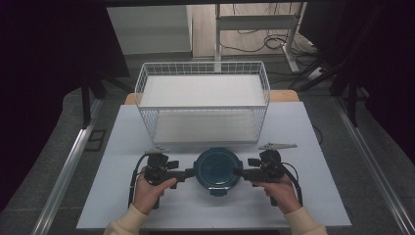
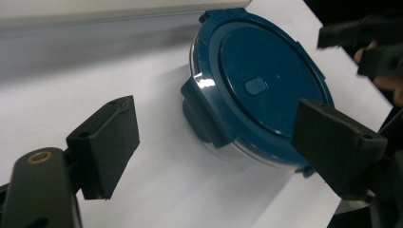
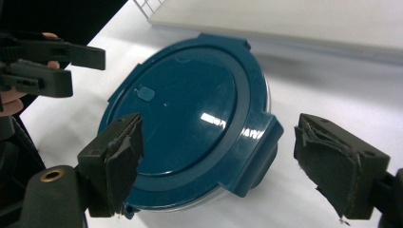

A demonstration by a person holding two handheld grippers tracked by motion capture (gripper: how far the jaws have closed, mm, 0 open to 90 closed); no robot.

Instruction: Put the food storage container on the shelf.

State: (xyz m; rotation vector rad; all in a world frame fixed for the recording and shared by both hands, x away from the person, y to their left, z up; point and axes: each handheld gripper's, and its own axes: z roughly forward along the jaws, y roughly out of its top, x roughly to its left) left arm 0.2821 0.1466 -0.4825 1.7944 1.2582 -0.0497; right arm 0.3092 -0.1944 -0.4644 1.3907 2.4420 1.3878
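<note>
A round container with a dark blue clip-on lid (image 1: 217, 169) sits on the white table (image 1: 303, 205), near its front middle. My left gripper (image 1: 190, 174) points at it from the left, my right gripper (image 1: 238, 172) from the right. In the left gripper view the lid (image 2: 266, 85) lies ahead; the left gripper (image 2: 216, 140) stands open, one side clip between the jaws, pads clear of it. In the right gripper view the lid (image 3: 185, 109) is close; the right gripper (image 3: 223, 159) is open around the opposite clip without touching it.
A white wire basket (image 1: 203, 105) with two shelves stands just behind the container, its front side open toward me. The person's hands hold both grippers near the table's front edge. Dark floor and rails flank the table.
</note>
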